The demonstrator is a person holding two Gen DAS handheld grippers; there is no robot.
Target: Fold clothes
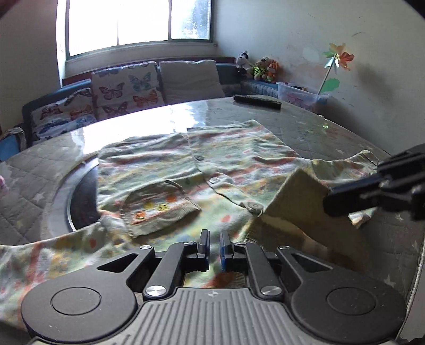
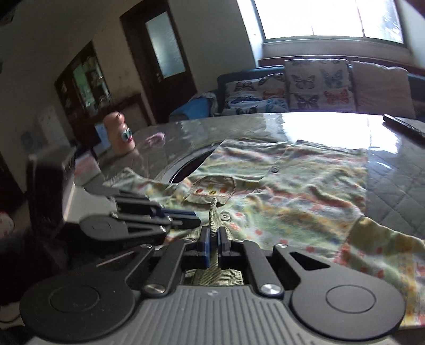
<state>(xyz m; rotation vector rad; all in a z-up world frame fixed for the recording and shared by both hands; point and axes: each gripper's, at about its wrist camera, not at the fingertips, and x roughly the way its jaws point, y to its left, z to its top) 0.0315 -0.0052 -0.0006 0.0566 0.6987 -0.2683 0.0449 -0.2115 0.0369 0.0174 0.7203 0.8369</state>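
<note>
Right wrist view shows your right tongs (image 2: 212, 240) clamped on the ribbed hem of the cardigan (image 2: 292, 191) spread across the tabletop (image 2: 393, 185), left tongs (image 1: 214, 245) nearly closed over its near edge at lower centre, so next fold that side over.

A home living room is showing: a sofa (image 1: 186, 79) with butterfly cushions (image 1: 127, 90) under a window (image 1: 138, 21), soft toys (image 1: 263, 69), a cupboard (image 2: 82, 79).
</note>
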